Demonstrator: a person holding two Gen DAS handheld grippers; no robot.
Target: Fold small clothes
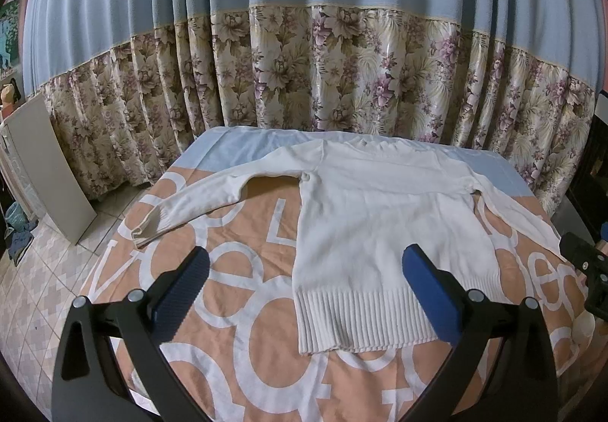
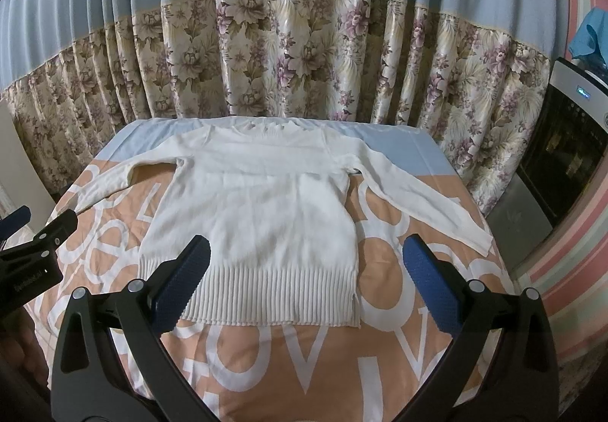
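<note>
Hovering above flat sweater (image 1: 380, 232) | left gripper (image 1: 304, 270), right gripper (image 2: 304, 262) both agape, empty | step: pre-fold | next: pinch sleeves, fold inward

The bedspread (image 2: 266, 376) bore big white letters, "OV" readable. Small print on the left hand-held gripper (image 2: 22, 228) was too blurred.

Sweaters: one white sweater (image 2: 262, 201), laid flat
Sleeves: two, both spread out
Grippers: two, the left gripper (image 1: 304, 266) and the right gripper (image 2: 304, 262)
Bed covers: one peach printed cover (image 2: 266, 365)
Curtains: seemingly one pleated curtain (image 2: 304, 42), seams unclear
</note>
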